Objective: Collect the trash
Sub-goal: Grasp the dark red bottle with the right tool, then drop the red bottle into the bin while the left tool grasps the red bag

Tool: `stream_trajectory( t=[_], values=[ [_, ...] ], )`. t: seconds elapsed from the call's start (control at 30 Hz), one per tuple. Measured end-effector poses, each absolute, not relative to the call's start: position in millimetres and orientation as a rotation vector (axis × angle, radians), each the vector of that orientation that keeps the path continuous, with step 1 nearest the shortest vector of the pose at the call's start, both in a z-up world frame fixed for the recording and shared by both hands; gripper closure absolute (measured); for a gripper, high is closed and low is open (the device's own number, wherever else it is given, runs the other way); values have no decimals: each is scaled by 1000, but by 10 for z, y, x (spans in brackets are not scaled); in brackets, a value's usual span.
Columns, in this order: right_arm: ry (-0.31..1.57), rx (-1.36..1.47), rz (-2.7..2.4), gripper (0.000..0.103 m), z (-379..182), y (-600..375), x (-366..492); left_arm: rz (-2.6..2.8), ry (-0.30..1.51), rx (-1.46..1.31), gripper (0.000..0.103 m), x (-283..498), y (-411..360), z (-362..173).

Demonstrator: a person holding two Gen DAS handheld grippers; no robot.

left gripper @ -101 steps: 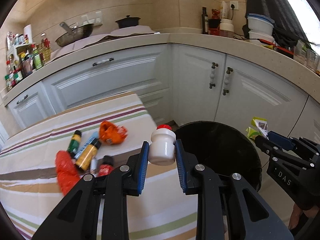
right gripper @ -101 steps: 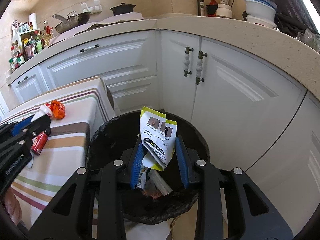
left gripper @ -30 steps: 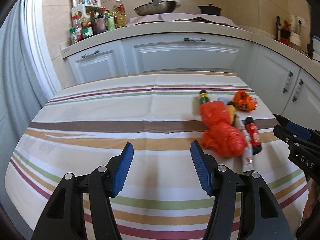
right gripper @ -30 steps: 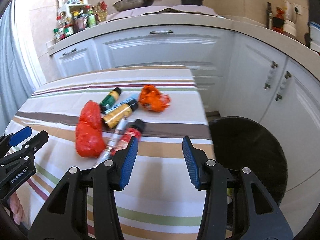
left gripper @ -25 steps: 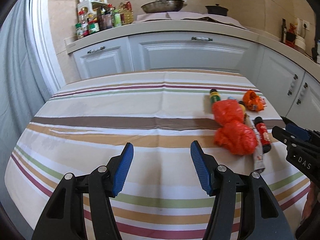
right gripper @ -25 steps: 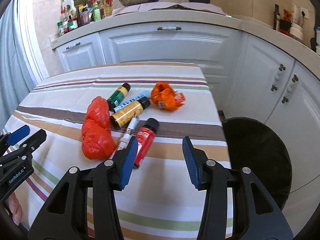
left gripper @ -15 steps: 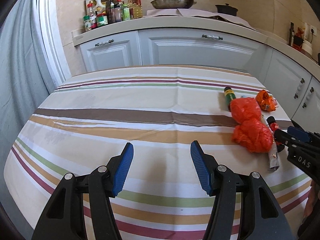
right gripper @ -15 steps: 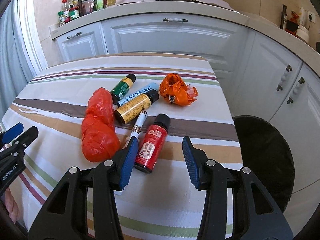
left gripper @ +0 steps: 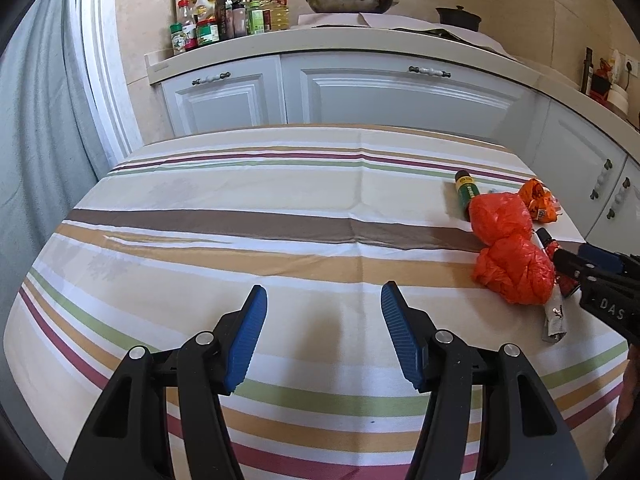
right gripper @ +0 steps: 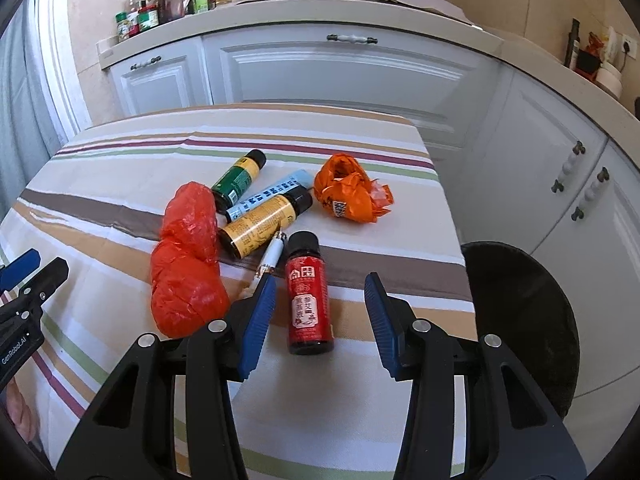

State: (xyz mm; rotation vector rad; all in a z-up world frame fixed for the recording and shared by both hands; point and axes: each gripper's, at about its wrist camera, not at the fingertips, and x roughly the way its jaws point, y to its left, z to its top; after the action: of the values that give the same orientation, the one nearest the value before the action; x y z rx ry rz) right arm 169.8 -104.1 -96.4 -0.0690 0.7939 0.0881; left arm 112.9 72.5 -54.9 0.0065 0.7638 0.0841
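Right gripper (right gripper: 320,312), blue ribbed pads spread wide and empty, hangs over a red bottle (right gripper: 307,292) on the striped tablecloth (right gripper: 120,160).

Smooth red bottle lies flat, its long axis running away from the camera, black cap at the far end, its base between the pads and nearer them than half a second ago. Beside it: a thin white tube (right gripper: 273,257), yellow bottle (right gripper: 262,226), green bottle (right gripper: 238,178), pale blue tube (right gripper: 272,193), crinkled red plastic bag (right gripper: 186,260), crumpled orange wrapper (right gripper: 350,194). Round black bin (right gripper: 520,304) stands past the table's right edge. Left gripper (left gripper: 324,336), also spread and empty, hovers above bare cloth, well apart from the pile.
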Motion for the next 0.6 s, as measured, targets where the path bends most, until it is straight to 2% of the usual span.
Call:
stream_trajectory(
  t=[0.1,0.6],
  values=[
    [814,-73,101,80,-1005,-1034,1704,78,764,11,45,1137,689,-552],
    [754,-45,33,80,-892,-1414,1442,-15,756,50,44,1157,207,-479]
  ],
)
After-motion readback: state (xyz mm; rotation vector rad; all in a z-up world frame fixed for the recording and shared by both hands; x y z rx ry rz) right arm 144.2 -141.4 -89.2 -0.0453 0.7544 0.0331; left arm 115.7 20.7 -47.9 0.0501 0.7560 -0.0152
